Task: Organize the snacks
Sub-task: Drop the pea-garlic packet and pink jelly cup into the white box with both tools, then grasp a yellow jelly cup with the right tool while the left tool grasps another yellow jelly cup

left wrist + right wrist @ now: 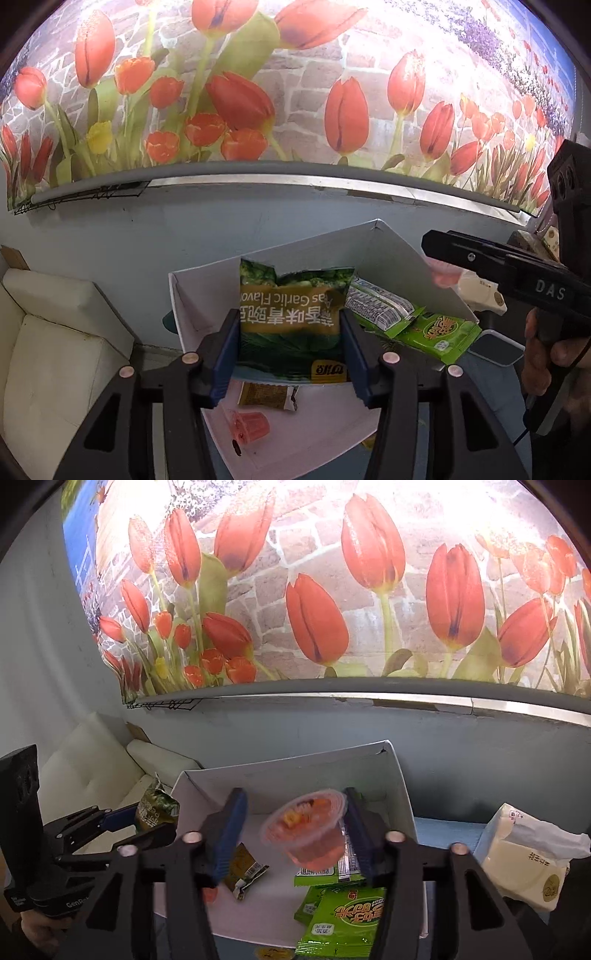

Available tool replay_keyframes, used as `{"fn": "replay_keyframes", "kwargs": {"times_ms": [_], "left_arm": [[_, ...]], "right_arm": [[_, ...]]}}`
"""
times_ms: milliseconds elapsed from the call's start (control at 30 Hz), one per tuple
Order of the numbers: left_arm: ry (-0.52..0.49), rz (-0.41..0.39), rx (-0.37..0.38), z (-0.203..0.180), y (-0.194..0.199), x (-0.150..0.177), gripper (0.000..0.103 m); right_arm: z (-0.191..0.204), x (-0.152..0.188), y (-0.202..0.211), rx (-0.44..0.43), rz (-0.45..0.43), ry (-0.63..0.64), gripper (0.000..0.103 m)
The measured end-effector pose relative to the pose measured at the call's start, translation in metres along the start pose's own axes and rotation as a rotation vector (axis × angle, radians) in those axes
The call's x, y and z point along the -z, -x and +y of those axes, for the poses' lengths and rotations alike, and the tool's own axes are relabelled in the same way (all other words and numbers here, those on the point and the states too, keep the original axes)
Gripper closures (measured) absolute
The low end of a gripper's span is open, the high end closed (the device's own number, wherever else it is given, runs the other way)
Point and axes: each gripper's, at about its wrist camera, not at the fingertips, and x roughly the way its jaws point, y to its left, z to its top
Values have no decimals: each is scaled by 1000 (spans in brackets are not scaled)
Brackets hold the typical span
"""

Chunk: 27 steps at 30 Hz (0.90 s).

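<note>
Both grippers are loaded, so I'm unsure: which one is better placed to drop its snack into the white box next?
Probably right: its gripper holds the jelly cup directly over the box.

Green-gold pea packet (291, 325); pinkish, seemingly translucent jelly cup (308, 827).

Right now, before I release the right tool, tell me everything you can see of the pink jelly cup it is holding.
The translucent pink plastic jelly cup is a small tub with a wide flanged rim, sealed by a clear film; yellow and orange fruit pieces show through it. It is tilted, with the lid facing up toward the camera. The right tool holds it between its blue-padded fingers, one pad on each side. It hangs above the open white cardboard box, over the green snack packets, apparently touching nothing else.
</note>
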Motion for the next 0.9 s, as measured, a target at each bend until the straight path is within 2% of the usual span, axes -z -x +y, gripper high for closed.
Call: {"fn": "replay_keyframes", "kwargs": {"times_ms": [33, 100, 233, 567, 800, 900], "left_arm": [[-1, 7, -9, 0, -3, 2, 25], [4, -6, -11, 2, -4, 6, 9], [-7, -17, 2, 0, 1, 10, 9], [-42, -49, 28, -16, 33, 27, 5], [-45, -62, 31, -29, 64, 54, 0], [-38, -82, 31, -35, 82, 72, 0]], "right_arm": [[-1, 0, -1, 21, -6, -5, 17], [-4, 0, 3, 30, -39, -13, 17], [-12, -1, 14, -22, -53, -84, 17], [2, 30, 71, -35, -97, -1, 17], [14, 73, 116, -32, -125, 94, 13], [15, 102, 127, 8, -97, 138, 4]]}}
